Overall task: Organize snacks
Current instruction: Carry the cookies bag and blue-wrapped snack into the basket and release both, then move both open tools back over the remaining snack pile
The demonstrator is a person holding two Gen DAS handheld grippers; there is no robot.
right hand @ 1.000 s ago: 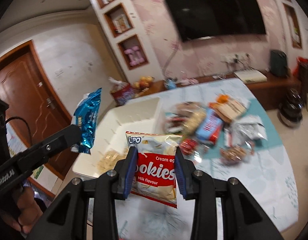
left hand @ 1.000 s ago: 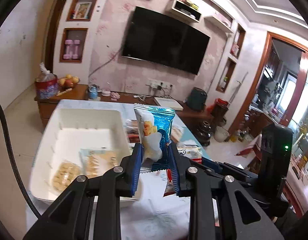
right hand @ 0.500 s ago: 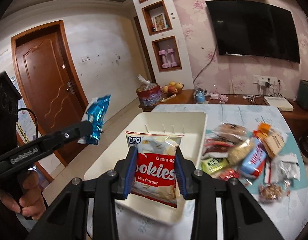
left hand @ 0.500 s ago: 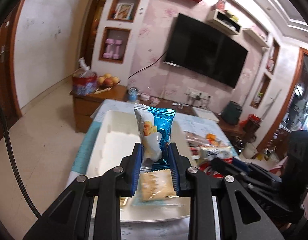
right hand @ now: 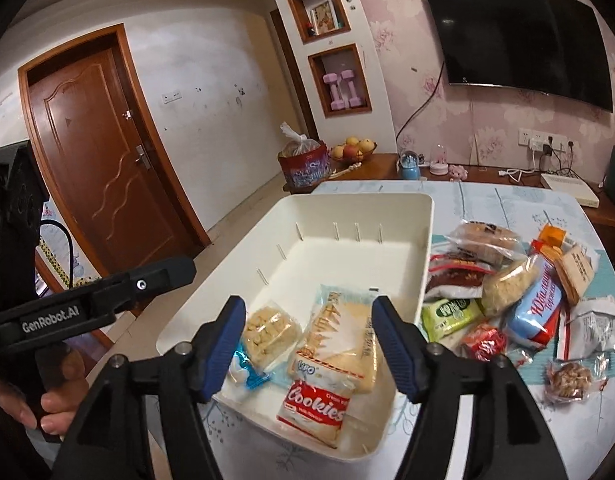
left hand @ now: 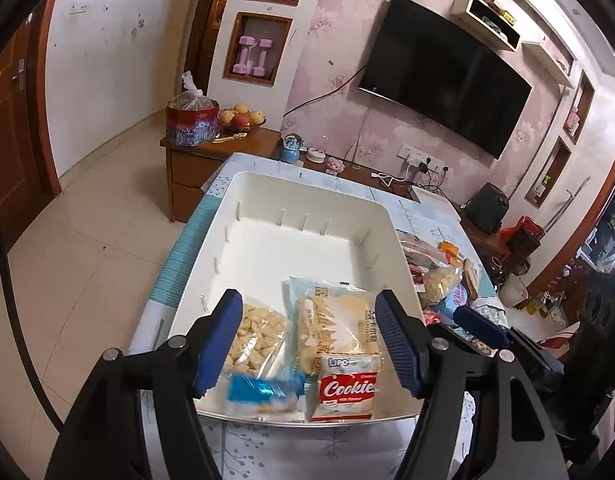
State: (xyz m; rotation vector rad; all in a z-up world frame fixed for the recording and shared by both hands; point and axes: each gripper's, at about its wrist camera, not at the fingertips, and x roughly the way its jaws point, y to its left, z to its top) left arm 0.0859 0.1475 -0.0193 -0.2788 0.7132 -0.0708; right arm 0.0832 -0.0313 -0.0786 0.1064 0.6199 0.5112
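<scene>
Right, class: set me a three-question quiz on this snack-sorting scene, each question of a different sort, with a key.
1. True or false: the red Cookies packet lies inside the white bin.
2. Which gripper holds a snack? A) left gripper B) right gripper C) neither
3. Fill in: the blue packet lies at the bin's ____ end, nearest the cameras.

Key: 1 true; 2 C, both stand apart and opening, nothing pressed between them; 3 near.

White bin (left hand: 391, 220): four packets lie flat at its near end. Red-and-white cookie packet (right hand: 317, 402) nearest the front wall; blue wrapper (left hand: 263, 390) left of it; clear bag of pale pieces (right hand: 269, 334) and pale cracker bag (right hand: 341, 334) behind. Loose snack pile (right hand: 523, 300) right of bin.
</scene>
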